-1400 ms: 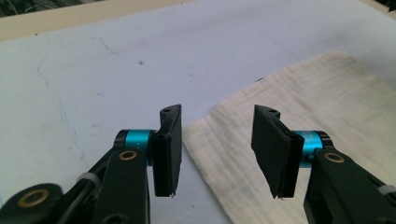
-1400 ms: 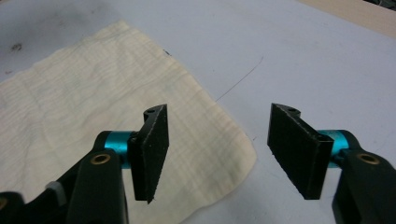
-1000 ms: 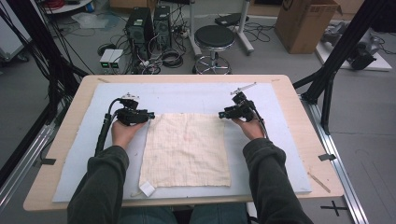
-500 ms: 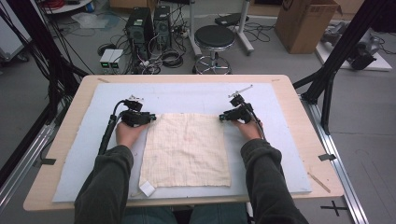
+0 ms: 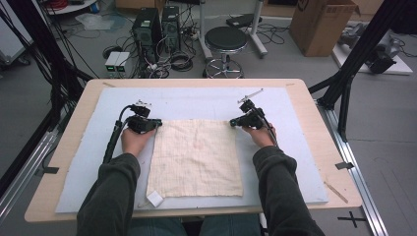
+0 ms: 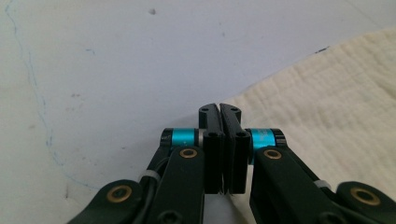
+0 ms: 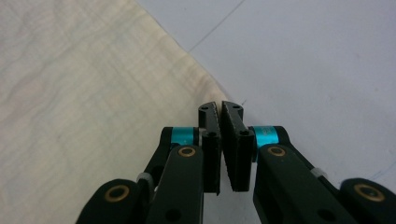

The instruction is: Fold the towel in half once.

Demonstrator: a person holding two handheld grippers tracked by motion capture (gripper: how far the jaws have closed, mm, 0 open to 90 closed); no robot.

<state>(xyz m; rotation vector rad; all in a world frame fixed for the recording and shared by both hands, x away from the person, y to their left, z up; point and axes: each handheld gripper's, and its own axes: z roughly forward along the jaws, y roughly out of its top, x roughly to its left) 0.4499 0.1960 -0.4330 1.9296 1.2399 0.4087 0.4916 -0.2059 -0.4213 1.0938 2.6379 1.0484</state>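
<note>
At the cloth's [image 5: 195,157] far corners, left gripper [image 6: 219,108] and right gripper [image 7: 220,106], fingers closed; pinched fabric hidden up close.

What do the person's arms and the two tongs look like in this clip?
Both forearms wear dark grey-green long sleeves. The left tongs and right tongs match: black ribbed jaws on black linkage arms with brass-coloured pivot pins and turquoise metal collars beside the jaws. A thick black cable trails from the left one; a thinner cable follows the right wrist.

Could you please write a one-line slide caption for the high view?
Both grippers, left gripper and right gripper, shut at the far corners of a cream cloth spread on the table.
</note>
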